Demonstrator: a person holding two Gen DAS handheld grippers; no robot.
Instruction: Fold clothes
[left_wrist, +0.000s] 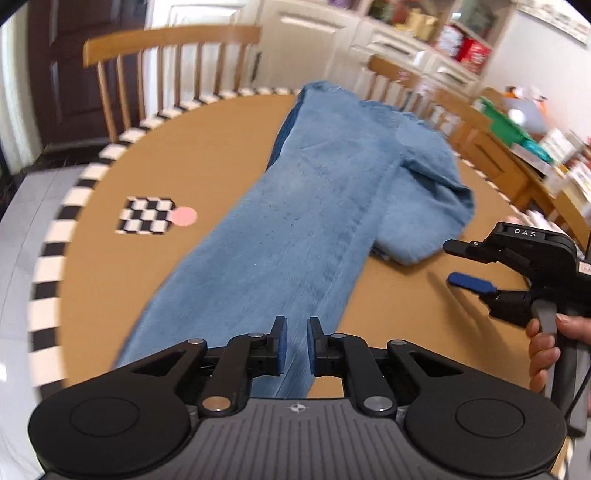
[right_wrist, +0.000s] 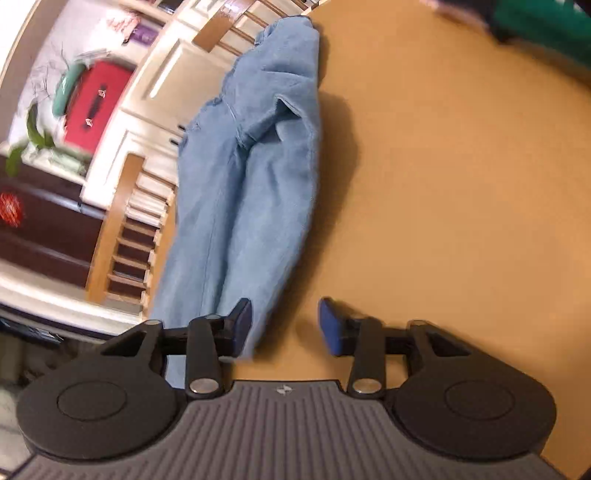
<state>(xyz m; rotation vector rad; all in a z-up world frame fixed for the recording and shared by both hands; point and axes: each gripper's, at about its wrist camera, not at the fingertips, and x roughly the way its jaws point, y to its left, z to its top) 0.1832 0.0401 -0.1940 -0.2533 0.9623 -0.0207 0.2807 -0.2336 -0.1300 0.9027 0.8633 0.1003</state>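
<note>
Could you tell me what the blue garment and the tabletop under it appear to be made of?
The jeans look like light-washed denim: faded blue, with stitched seams. The table appears covered in a matte tan sheet, possibly card or laminate; there is no visible grain or gloss.

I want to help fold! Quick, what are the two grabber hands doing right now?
Left gripper: part open over the blue jeans, whether it grips them cannot be told.
Right gripper: wide open, holding nothing, beside the jeans.
</note>
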